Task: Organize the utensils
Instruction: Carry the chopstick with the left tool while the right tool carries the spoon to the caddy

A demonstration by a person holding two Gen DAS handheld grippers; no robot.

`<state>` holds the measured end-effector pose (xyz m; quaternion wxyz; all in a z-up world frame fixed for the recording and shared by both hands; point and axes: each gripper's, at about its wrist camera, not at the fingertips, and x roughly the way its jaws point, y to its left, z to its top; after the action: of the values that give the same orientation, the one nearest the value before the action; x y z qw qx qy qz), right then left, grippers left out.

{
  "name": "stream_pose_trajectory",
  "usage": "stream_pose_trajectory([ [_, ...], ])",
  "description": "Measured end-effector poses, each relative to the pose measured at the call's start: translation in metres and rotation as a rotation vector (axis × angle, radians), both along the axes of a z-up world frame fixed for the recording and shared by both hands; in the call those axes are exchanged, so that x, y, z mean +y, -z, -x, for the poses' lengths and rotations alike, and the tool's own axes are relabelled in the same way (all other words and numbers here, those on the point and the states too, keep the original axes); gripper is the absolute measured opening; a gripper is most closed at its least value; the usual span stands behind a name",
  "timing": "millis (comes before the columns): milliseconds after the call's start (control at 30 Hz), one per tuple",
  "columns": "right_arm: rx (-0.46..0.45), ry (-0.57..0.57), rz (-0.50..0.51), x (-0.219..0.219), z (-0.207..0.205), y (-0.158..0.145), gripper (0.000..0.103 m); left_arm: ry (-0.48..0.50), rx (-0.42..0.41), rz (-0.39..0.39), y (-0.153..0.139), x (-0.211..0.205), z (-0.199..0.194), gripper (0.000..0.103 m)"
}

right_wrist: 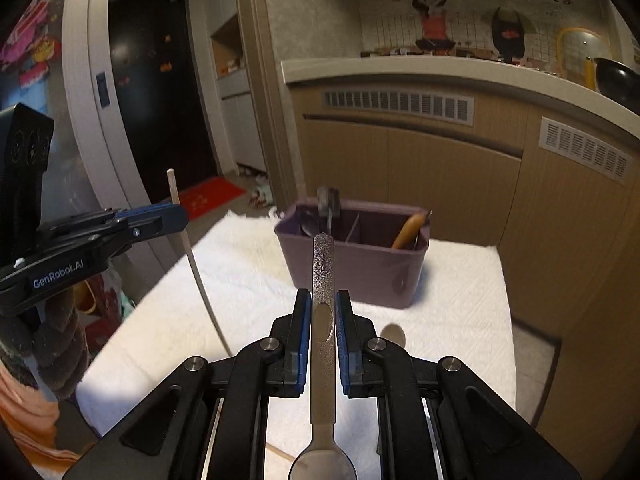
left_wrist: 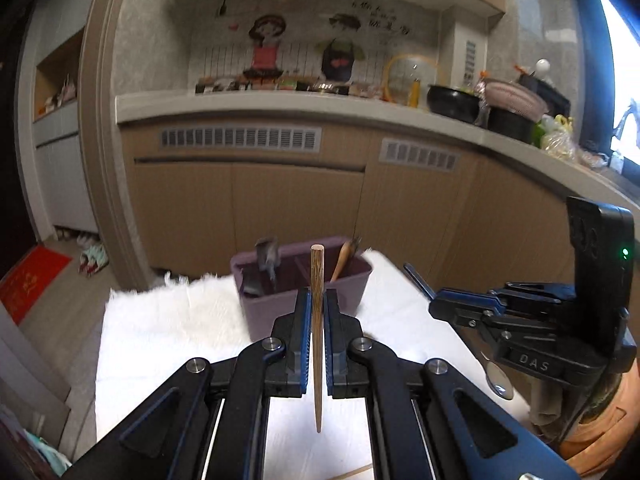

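While the left claw clamps an upright wooden chopstick, the right claw is clamped on a metal spoon handle.

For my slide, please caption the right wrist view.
Right tool shut on a metal spoon, facing the purple organizer.

Both grippers, left gripper and right gripper, are black linkage frames with silver pivot screws and blue finger pads; housings read "GenRobot.AI" and "DAS", one showing a green LED.
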<state>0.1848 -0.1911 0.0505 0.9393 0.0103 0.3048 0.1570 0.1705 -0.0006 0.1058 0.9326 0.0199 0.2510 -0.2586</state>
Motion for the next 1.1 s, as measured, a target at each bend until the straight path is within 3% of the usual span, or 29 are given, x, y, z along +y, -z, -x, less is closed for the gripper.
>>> stream_pose_trajectory([
  [367,-0.184,0.022,-0.014,-0.004,-0.01,-0.06,0.013,-0.018,-0.17,0.067,-0.064,-0.013,-0.009,0.004],
  [600,-0.353,0.054,0.015,0.0,-0.065,-0.083,0.013,-0.035,-0.243,0.112,-0.089,-0.019,-0.051,0.004],
  [833,-0.402,0.031,-0.025,0.003,-0.136,-0.072,0.013,-0.055,-0.158,0.144,-0.066,-0.018,-0.119,0.004],
  [1100,-0.35,0.077,0.058,0.015,-0.205,-0.016,0.013,-0.082,-0.04,0.128,-0.003,-0.015,-0.176,0.004],
])
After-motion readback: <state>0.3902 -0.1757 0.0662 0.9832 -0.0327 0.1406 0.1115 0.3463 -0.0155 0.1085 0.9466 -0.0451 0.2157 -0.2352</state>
